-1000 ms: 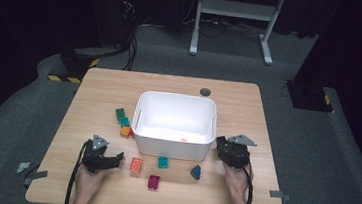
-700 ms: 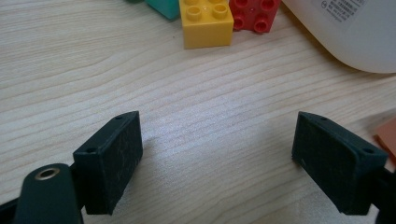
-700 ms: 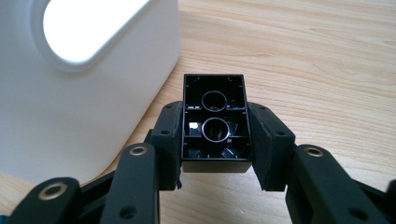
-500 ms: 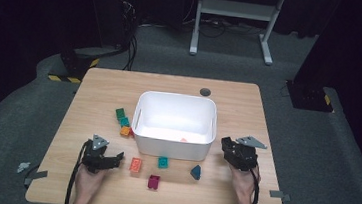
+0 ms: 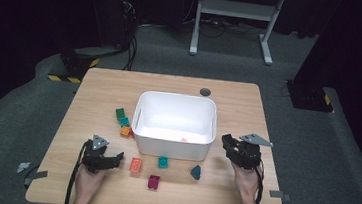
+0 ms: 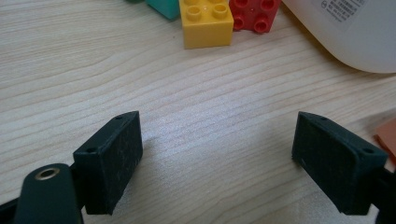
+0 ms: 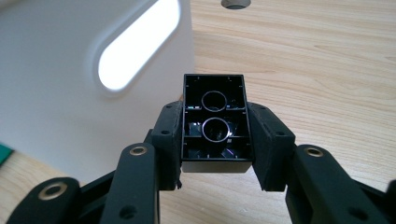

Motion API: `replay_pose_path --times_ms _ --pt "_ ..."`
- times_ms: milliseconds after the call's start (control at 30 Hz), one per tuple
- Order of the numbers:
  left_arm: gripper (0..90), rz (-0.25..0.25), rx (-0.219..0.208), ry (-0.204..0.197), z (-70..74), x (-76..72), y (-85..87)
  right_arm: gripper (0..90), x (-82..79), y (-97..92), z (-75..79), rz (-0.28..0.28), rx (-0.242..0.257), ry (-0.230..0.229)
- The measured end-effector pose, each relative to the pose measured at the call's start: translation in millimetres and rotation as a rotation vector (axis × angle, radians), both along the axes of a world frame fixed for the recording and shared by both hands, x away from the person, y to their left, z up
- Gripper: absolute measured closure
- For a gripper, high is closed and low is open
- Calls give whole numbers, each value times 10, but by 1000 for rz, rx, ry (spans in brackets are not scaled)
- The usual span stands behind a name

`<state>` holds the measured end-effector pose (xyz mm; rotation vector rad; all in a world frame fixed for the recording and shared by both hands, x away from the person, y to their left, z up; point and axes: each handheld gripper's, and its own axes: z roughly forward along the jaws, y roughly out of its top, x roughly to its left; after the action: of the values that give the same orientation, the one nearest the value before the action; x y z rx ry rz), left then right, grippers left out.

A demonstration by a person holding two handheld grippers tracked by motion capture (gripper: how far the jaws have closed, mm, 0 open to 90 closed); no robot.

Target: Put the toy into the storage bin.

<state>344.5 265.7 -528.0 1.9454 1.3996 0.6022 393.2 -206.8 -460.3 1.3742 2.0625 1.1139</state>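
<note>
Black brick (image 7: 215,123): its studded top is facing away in the right gripper view, its sides lying hidden behind the pads
Bin (image 7: 70,93): running off at 9 and 12 o'clock there
Red brick (image 6: 252,14): being cut off at 12 o'clock in the left gripper view
Orange piece (image 6: 386,140): peeking in at 3 o'clock, shape unclear
Bin's pink contents (image 5: 183,140): looking too small to identify

Glossy black plastic brick (image 7: 214,122), smooth white plastic bin (image 5: 176,109), matt pale wood-grain table (image 5: 100,89).
</note>
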Motion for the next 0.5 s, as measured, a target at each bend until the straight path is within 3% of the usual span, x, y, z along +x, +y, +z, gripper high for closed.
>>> replay_pose_path --times_ms 500 --pt "163 0 0 0 0 0 0 593 14 -39 94 27 42 7"
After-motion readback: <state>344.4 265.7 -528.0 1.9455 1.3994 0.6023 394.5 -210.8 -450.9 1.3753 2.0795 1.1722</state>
